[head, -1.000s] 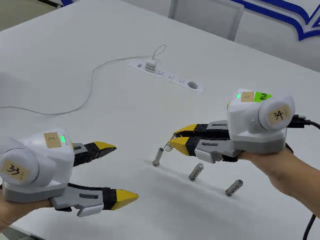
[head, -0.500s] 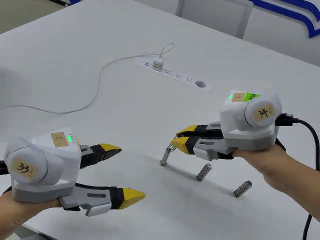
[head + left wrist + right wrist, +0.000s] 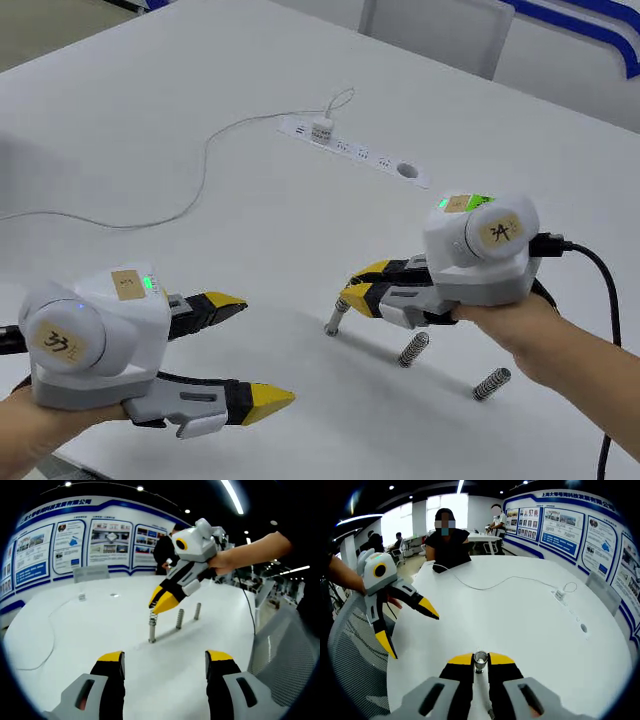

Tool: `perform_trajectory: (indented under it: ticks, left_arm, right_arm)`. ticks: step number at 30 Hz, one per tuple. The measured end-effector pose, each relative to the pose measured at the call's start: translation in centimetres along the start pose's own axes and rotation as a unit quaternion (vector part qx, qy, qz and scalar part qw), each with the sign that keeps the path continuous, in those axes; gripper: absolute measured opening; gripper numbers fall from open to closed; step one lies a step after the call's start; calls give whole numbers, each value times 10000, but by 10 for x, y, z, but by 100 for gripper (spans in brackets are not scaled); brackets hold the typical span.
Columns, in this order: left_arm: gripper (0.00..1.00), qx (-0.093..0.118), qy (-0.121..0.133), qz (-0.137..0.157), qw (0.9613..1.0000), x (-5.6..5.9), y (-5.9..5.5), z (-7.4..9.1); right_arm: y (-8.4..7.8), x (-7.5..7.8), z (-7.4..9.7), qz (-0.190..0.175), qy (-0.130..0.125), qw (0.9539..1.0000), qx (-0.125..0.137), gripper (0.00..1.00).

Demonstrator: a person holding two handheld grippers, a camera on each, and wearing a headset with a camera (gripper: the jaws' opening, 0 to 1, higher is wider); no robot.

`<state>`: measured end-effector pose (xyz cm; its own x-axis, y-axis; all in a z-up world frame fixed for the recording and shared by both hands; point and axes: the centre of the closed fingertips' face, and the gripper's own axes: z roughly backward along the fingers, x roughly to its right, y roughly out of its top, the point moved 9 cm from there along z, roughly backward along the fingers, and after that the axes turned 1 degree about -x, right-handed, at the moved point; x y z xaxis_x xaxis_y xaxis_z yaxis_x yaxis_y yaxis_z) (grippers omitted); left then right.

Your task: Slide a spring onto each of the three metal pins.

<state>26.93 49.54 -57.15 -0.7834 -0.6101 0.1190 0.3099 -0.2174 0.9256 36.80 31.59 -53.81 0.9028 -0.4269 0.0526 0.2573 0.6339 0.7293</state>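
**Last spring barely started: jam or tip-over risk**

Right tool (image 3: pixel 352 288) is clenched on the spring (image 3: pixel 153 618), which sits at the top of the pin (image 3: pixel 152 632), centre of the head view. Left tool (image 3: pixel 268 350) is released, idle at lower left. Middle pin (image 3: pixel 413 348) and far pin (image 3: pixel 491 383) already carry springs.

Likely failures:
- An off-axis push jams the coil or topples the pin on the counter (image 3: pixel 150 120).
- Letting go early lets the spring hop off and roll.

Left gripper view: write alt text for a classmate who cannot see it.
The right hand-held gripper holds a spring at the top of an upright metal pin on a white table. Two spring-covered pins stand beyond it. The left hand-held gripper stands open in the foreground.
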Motion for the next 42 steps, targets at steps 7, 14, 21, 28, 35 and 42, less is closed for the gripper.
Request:
perform_trajectory:
  ticks: [7, 14, 21, 28, 35, 42]
  left_arm:
    - [67, -40, 10, 19, 10000, -1, -2, 0]
    - [66, -51, 17, 54, 10000, -1, -2, 0]
    - [66, -68, 23, 53, 10000, -1, -3, 0]
    - [66, -69, 40, 65, 9999, -1, -3, 0]
    - [66, -87, 54, 94, 9999, -1, -4, 0]
    - [67, -54, 11, 119, 9999, 0, -4, 0]
  right_arm:
    - [-7, 0, -11, 22, 39, 9997, -222, 11]
    - [-12, -1, -15, -20, 64, 9994, -347, 11]
    - [-16, -4, -20, 77, 93, 9990, -442, 11]
    - [-19, -5, -23, 71, 80, 9989, -463, 11]
    - [-20, -6, -26, 135, 38, 9987, -493, 11]
    - [-21, -6, -27, 98, 38, 9987, -507, 11]
